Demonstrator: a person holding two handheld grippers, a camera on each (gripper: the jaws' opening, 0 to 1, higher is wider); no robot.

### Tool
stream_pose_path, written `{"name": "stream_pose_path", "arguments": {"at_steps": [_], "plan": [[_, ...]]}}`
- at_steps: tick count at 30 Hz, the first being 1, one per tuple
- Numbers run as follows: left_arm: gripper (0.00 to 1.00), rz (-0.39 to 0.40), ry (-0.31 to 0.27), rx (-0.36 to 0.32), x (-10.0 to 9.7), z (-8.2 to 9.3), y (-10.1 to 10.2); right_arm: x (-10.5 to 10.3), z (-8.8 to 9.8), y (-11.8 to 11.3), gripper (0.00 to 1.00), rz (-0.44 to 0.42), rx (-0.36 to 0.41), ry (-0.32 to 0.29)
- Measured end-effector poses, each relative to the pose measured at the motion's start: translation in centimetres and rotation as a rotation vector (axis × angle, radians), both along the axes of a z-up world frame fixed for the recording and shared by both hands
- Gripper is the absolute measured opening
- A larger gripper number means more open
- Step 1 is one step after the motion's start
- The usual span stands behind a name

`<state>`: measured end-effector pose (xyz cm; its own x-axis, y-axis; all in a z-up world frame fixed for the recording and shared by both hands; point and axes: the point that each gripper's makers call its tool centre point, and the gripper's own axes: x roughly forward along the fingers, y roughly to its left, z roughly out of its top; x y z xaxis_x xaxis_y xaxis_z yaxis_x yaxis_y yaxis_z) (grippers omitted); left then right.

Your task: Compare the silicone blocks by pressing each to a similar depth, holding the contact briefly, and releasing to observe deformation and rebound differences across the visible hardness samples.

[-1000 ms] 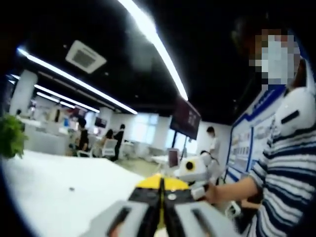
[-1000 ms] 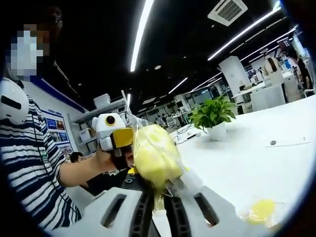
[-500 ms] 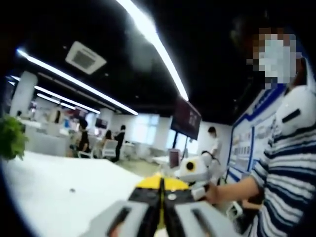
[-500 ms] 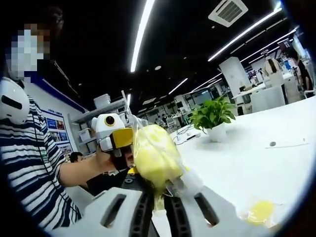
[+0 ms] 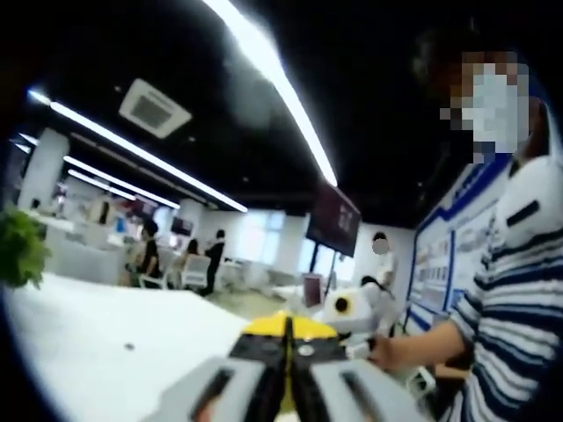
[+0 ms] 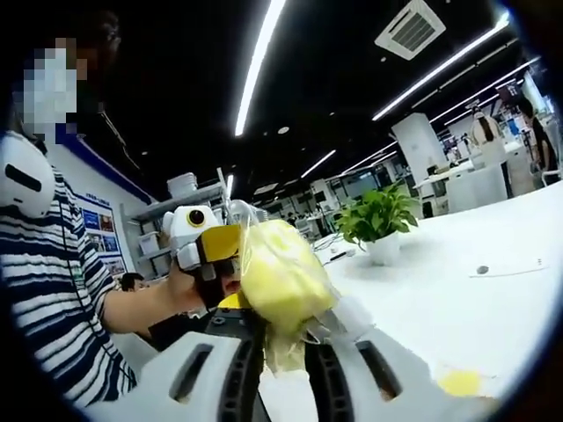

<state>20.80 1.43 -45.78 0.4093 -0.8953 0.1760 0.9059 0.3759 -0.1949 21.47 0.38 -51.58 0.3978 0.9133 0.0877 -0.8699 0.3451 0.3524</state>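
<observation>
Right gripper (image 6: 280,347) jaws pinching bagged yellow silicone block (image 6: 281,277) held above white table (image 6: 457,308), left gripper (image 5: 286,369) jaws pressed together, potted plant (image 6: 376,220) behind

white table (image 6: 440,308), potted plant (image 6: 380,224), yellow block (image 6: 459,382)

We see our light-grey, slotted left gripper (image 5: 287,352) with a yellow cap at its jaw tips, and our right gripper (image 6: 280,343) in the same grey plastic with dark inner jaw edges. We wear a navy-and-white striped long-sleeved shirt (image 6: 48,290).
</observation>
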Motion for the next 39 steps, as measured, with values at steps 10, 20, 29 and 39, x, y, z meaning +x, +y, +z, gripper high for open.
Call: {"name": "stream_pose_path", "arguments": {"at_steps": [10, 20, 29, 39], "plan": [[0.0, -0.025, -0.005, -0.009, 0.5, 0.5, -0.8, 0.6, -0.7, -1.4, 0.26, -0.036, -0.006, 0.027], [0.0, -0.022, 0.004, -0.026, 0.9, 0.5, -0.8, 0.9, -1.3, -3.1, 0.46, -0.116, -0.057, -0.017], [0.0, 0.005, 0.019, -0.039, 1.8, 0.3, 0.0, 2.1, -2.1, -6.7, 0.77, -0.3, -0.134, -0.06], [0.0, 0.034, 0.027, -0.048, 2.8, 0.0, 0.4, 3.5, -3.4, -12.1, 0.96, -0.601, -0.281, -0.109]]}}
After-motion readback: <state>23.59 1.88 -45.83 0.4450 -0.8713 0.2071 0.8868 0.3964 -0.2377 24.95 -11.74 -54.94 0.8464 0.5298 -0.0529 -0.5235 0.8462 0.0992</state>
